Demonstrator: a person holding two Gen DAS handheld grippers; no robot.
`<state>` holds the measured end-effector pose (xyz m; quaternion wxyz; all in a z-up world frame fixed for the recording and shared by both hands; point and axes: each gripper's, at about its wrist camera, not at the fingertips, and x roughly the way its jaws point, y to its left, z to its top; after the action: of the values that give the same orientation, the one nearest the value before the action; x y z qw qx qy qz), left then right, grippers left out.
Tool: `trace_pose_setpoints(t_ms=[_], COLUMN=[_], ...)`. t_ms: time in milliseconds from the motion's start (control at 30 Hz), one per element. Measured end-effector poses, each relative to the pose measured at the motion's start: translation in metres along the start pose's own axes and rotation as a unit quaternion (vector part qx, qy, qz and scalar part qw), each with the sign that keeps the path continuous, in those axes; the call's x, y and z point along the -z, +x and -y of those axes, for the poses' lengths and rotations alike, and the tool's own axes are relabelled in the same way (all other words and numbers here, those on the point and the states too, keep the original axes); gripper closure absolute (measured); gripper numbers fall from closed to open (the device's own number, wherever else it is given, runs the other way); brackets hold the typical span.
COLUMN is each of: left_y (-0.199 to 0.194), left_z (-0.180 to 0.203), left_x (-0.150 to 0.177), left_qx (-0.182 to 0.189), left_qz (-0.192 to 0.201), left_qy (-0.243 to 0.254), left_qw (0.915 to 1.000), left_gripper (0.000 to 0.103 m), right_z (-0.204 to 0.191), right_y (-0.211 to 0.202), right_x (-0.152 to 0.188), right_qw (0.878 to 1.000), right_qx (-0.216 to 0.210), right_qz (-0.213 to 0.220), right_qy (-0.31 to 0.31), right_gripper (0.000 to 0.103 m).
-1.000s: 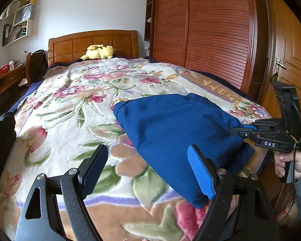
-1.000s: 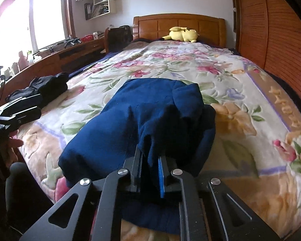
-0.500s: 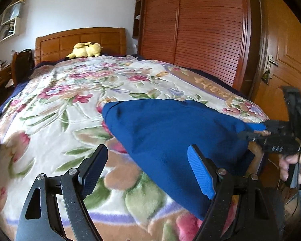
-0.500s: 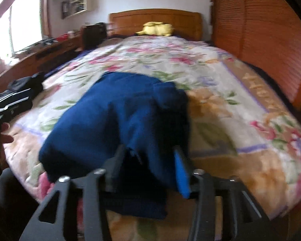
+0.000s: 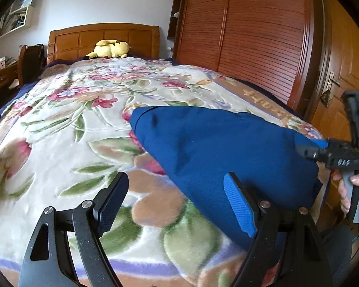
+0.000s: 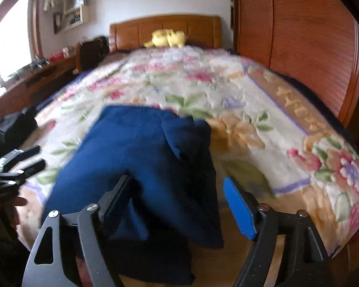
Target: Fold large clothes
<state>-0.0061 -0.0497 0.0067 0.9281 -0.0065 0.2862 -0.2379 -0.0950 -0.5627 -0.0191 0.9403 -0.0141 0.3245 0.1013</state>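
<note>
Blue cloth, one garment (image 5: 227, 153), lies folded over itself near the foot of the bed (image 5: 59, 124), its near edge hanging toward the bed's end. A second ago the right gripper (image 6: 177, 205) was clamped on that near edge; its jaws have just been opening and now stand wide, with the cloth lying loose between and under them, no pad pressing on it. So the garment has been let go and rests on the bed by its own weight. My reading is that one fold has just been laid down and the next hold is yet to be chosen.

The left gripper (image 5: 179, 205) is released too, as it was a second ago, its jaws wide above the floral blanket, with its right pad close to the garment's left edge but holding nothing. In its view the bed now fills more of the picture, so it has come nearer.

Count: one garment, two grippers, one bed, one yellow plush (image 5: 110, 49) at the headboard. A dark heap (image 6: 14, 124) lies on the bed's left side; what it is I cannot tell.
</note>
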Motion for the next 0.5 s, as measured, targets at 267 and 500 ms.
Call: trace_pose_setpoints(t_ms=[267, 500], left_y=[0.020, 0.076], left_z=[-0.011, -0.028], left_x=[-0.018, -0.049], left_qx=[-0.030, -0.033], left_qz=[-0.016, -0.047], left_qy=[0.021, 0.021], left_qw=[0.9992, 0.9981], left_gripper=[0.021, 0.021], right_z=[0.012, 0.013], right_y=[0.027, 0.032], right_x=[0.030, 0.036], right_qw=[0.997, 0.996], right_qx=[-0.032, -0.049], right_qz=[-0.033, -0.041], right_qy=[0.061, 0.065], right_gripper=[0.013, 0.014])
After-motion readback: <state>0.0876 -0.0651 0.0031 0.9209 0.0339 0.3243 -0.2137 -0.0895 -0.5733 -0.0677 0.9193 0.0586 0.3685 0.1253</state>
